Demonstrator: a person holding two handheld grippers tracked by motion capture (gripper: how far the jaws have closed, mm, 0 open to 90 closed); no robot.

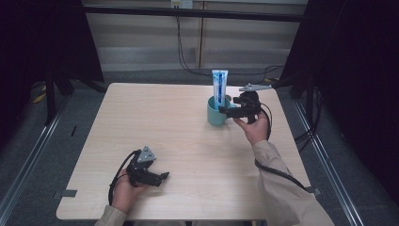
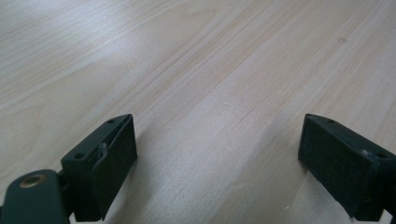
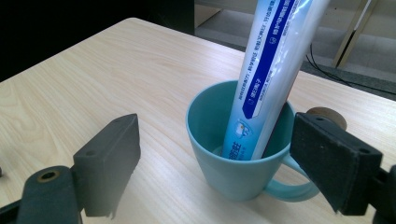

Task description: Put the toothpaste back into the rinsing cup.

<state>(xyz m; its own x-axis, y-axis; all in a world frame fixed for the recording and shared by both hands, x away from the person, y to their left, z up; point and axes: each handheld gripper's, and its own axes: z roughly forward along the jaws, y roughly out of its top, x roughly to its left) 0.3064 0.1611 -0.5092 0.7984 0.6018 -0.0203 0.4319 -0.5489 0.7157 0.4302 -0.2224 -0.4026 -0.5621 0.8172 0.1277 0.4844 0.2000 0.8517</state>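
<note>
Near the front edge of the worktop [image 1: 188,141], towards its left corner, the left tool [image 1: 162,177] is held low over bare wood, its jaws spread wide with nothing between them. Towards the far right corner, a teal mug [image 3: 238,158] is seen with a blue-and-white tube [image 3: 271,70] leaning upright inside it. The right tool [image 1: 225,110] is held just beside the mug, released, its jaws parted either side of the mug.

One of each is counted, and a pair of grippers.
One teal mug [image 1: 216,113], one toothpaste tube [image 1: 219,87], one table [image 1: 179,136]; two grippers are counted, the left gripper [image 1: 162,177] and the right gripper [image 1: 225,109].
</note>
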